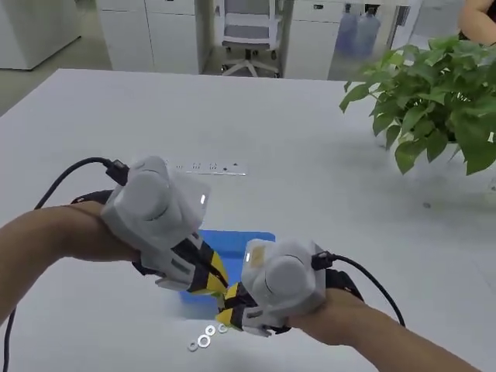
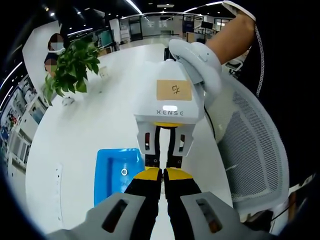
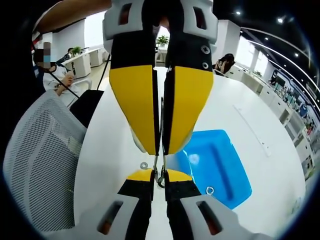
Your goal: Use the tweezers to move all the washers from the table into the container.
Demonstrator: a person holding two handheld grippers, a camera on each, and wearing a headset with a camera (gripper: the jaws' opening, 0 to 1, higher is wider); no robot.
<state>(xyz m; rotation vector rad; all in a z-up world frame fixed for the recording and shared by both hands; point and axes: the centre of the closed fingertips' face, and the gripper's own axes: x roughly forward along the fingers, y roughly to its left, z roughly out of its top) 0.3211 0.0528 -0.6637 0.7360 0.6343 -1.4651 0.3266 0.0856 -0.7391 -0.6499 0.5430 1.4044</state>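
Reader: Right gripper (image 1: 230, 308), head view?
Legend: Held tip to tip with the left gripper (image 1: 211, 277) at the near edge of the blue container (image 1: 240, 240); washers (image 1: 205, 339) lie on the table (image 1: 310, 155) close by.
Reader: Left gripper view?
Legend: 1 of the washers (image 2: 124, 172) sits inside the container.
Reader: Right gripper view?
Legend: Both pairs of jaws are closed on the tweezers (image 3: 161, 150); 1 of the washers is on the table, 1 is in the container.

Head view high, angled down over the tabletop (image 1: 310, 170), left claw view facing the right claw (image 2: 165, 163), right claw view facing the left claw (image 3: 160, 150) (both very near), blue container (image 1: 236, 239) in all three.
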